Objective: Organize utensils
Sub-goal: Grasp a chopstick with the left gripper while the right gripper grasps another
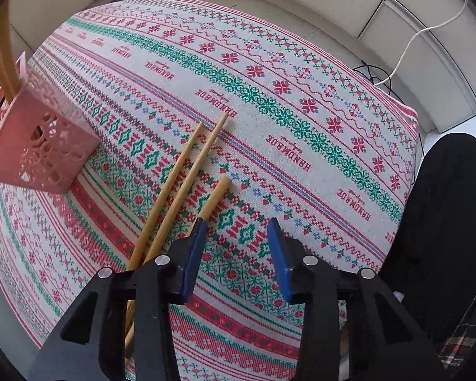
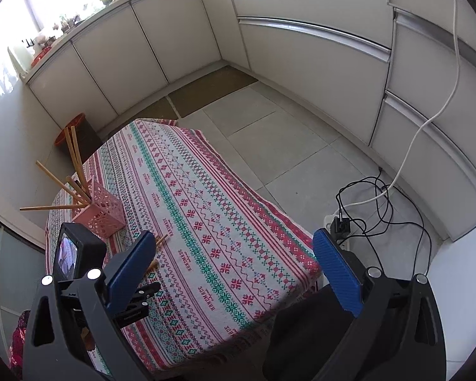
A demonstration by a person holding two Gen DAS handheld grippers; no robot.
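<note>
Three wooden chopsticks (image 1: 181,184) lie on the patterned tablecloth (image 1: 301,101), fanned out and pointing up-right. My left gripper (image 1: 237,223) points down just to their right, its blue pads apart over bare cloth. Its left finger (image 1: 195,254) covers the lower part of the nearest stick, and nothing sits between the pads. A pink perforated holder (image 1: 44,146) stands at the left; in the right wrist view this holder (image 2: 100,214) has several chopsticks (image 2: 76,162) leaning in it. My right gripper (image 2: 234,235) hovers wide open over the table's near side, holding nothing.
The table's right edge (image 2: 279,209) drops to a tiled floor with a power strip and tangled cables (image 2: 365,203). White cabinets ring the room. An orange-rimmed bin (image 2: 71,130) stands beyond the table. A person's dark-clad leg (image 1: 444,222) is at the right.
</note>
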